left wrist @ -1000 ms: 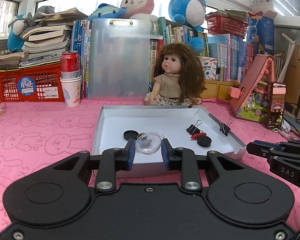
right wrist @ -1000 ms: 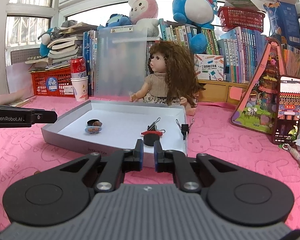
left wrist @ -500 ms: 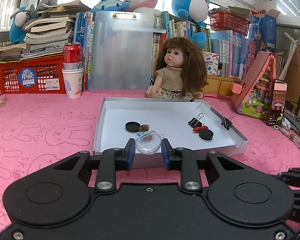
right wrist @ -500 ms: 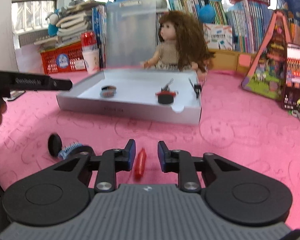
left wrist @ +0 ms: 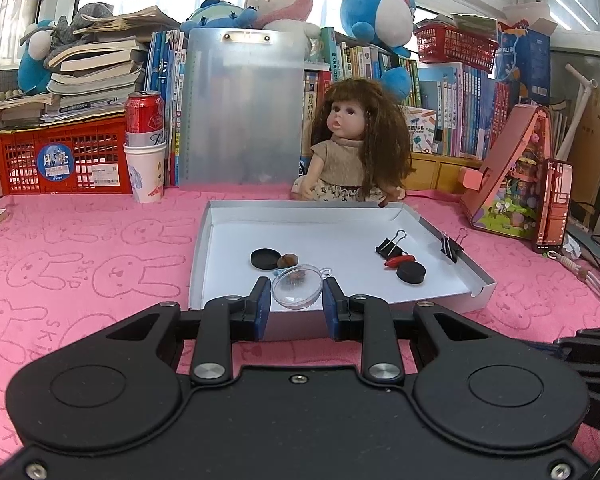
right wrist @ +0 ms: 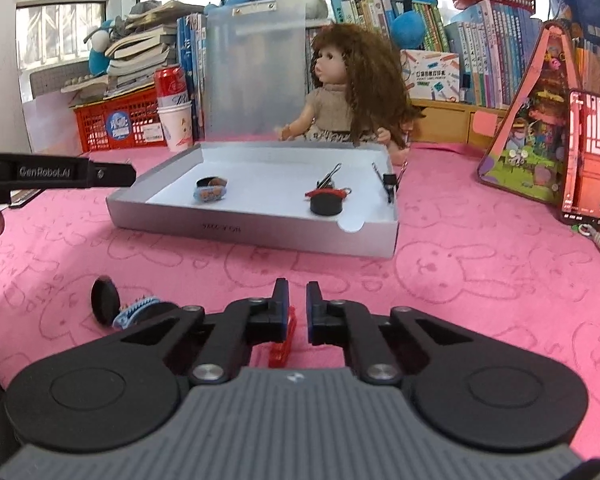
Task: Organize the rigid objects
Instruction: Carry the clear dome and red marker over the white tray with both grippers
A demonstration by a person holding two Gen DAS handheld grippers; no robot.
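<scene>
On the pink table (left wrist: 80,240), the left tongs (left wrist: 296,300) are narrowed on a clear round capsule (left wrist: 297,286), holding it at the near edge of the white tray (left wrist: 300,208). Inside the tray, from left to right, lie a black disc (left wrist: 265,258) with a brown nut-like piece (left wrist: 288,260) touching it, a black binder clip (left wrist: 390,244), a red clip (left wrist: 398,260) and a second black disc (left wrist: 411,272); another binder clip (left wrist: 450,245) sits on the tray's right wall. In the right wrist view, a black disc (right wrist: 105,300) and a blue toothed item (right wrist: 138,310) lie on the table left of the right tongs (right wrist: 298,304). These tongs are fully closed, their pads a small gap apart. A red clip (right wrist: 284,342) lies at the left pad; whether it is gripped cannot be told.
</scene>
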